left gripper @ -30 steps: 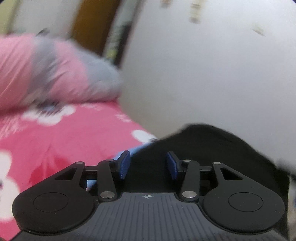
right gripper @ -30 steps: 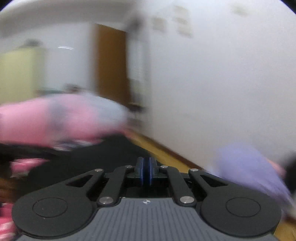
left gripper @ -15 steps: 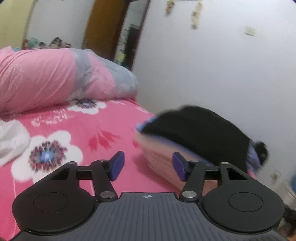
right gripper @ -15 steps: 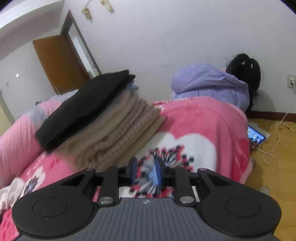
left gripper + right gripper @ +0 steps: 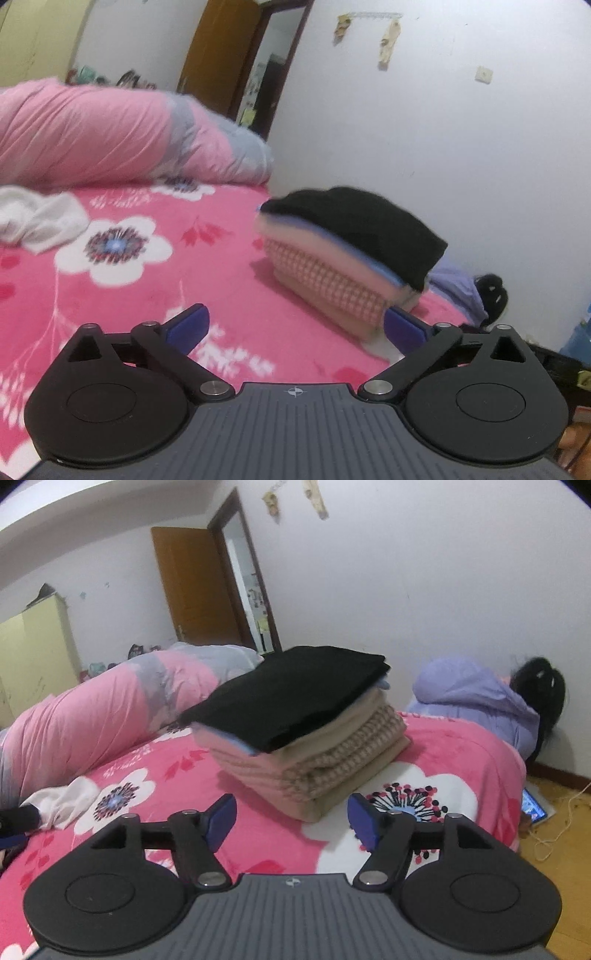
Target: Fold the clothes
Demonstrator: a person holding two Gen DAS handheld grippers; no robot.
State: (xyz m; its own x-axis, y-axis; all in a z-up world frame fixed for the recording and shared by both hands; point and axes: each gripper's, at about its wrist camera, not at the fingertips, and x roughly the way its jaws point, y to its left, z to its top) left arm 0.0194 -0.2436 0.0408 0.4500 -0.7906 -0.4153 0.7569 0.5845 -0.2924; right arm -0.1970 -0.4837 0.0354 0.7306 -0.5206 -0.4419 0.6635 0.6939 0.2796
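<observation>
1. The left gripper (image 5: 295, 326) was held wide open above the bed (image 5: 155, 302), with nothing between its blue pads; the near corner of the stack (image 5: 343, 254) showed just beyond the right pad.

2. The right gripper (image 5: 291, 821) was likewise spread wide and empty, aimed at the stack (image 5: 306, 720) from the bed's near edge.

3. The stack was seen standing toward the bed's wall-side edge, well apart from the quilt (image 5: 103, 716) rolled up along the far end. That spot was probably chosen so that the middle of the bed was left free as a folding surface.

4. The stack was topped by a black garment (image 5: 291, 694), laid flat over beige and knitted layers, with a thin blue edge showing between them. Its placement on top suggested that it had been folded most recently.

5. A white garment (image 5: 68, 803) was seen lying crumpled near the bed's left edge, unfolded. It was judged to be the next item to be handled.

6. A dark item at the left border of the right view could not be identified.

7. A person in a purple hoodie (image 5: 476, 698) was seen crouched beyond the bed's far corner, against the wall, clear of the work.

8. Both sets of jaws were judged to be kept open because no garment was in hand and a fresh grasp was to be prepared.
</observation>
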